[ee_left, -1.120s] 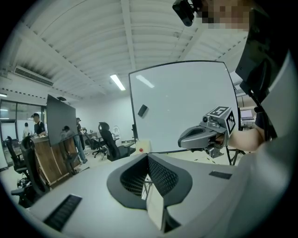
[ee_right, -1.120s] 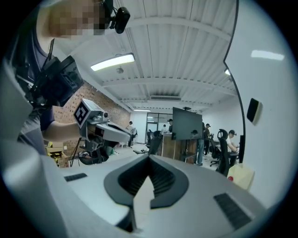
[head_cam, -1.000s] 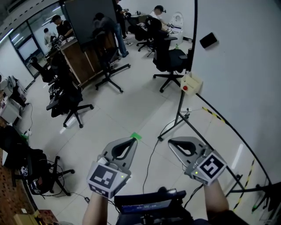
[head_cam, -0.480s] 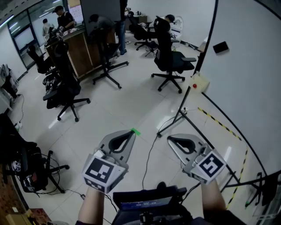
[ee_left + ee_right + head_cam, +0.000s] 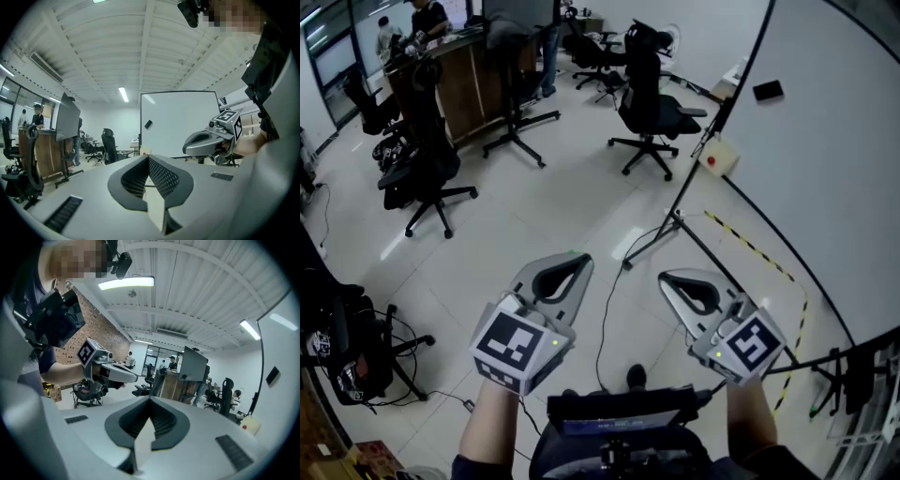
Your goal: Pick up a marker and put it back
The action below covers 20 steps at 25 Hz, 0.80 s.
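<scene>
No marker shows in any view. In the head view my left gripper (image 5: 579, 263) and right gripper (image 5: 667, 279) are held side by side over the tiled floor, both shut with nothing between the jaws. The left gripper view shows its own jaws (image 5: 149, 159) closed to a point, with the right gripper (image 5: 186, 146) off to the right. The right gripper view shows its jaws (image 5: 150, 400) closed too, with the left gripper (image 5: 134, 377) at the left. A large whiteboard (image 5: 825, 159) on a stand fills the right side, with a black eraser (image 5: 767, 90) stuck on it.
A box with a red button (image 5: 717, 157) hangs on the whiteboard's frame, whose stand legs (image 5: 652, 239) spread on the floor. A cable (image 5: 604, 328) and yellow-black tape (image 5: 759, 253) run across the tiles. Office chairs (image 5: 652, 108) stand ahead, another chair (image 5: 422, 173) at the left. People work at a far wooden counter (image 5: 464, 84).
The whole view has advanced toward the whiteboard, which now fills more of the right side. Both grippers were carried along together and stayed shut.
</scene>
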Each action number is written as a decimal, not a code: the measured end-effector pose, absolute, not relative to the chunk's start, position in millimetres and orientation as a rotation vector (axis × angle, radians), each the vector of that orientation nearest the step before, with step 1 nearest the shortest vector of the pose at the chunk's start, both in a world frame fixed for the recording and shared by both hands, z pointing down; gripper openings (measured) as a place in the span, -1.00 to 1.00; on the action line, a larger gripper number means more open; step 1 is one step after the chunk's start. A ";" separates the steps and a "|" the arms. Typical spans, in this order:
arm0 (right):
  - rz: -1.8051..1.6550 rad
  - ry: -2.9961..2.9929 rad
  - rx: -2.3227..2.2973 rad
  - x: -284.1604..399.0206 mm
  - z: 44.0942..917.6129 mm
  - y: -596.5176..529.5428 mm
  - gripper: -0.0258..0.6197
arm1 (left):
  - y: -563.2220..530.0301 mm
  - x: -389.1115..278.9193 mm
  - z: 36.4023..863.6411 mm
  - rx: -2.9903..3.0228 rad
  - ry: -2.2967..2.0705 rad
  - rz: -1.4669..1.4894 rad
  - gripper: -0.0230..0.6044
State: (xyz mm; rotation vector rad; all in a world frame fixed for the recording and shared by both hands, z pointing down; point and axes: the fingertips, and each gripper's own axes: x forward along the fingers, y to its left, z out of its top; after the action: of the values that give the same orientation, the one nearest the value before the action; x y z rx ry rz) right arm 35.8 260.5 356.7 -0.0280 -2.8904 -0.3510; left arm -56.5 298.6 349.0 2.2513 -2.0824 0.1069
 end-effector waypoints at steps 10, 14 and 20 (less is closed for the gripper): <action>-0.327 -2.915 0.109 136.5 348.7 222.5 -0.89 | 253.9 38.7 330.2 2.352 -2.001 0.106 -0.93; -0.278 -2.935 0.118 188.3 352.5 193.5 -0.89 | 224.9 89.1 328.8 2.355 -1.989 0.163 -0.93; -0.175 -2.970 0.133 261.2 376.0 155.4 -0.89 | 189.8 165.4 348.5 2.338 -1.955 0.251 -0.93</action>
State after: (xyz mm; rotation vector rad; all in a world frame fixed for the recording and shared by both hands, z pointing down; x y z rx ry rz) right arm 261.2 155.4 376.0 0.1330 -2.9695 -0.1750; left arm 165.4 189.8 348.5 2.3375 -1.9546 0.2511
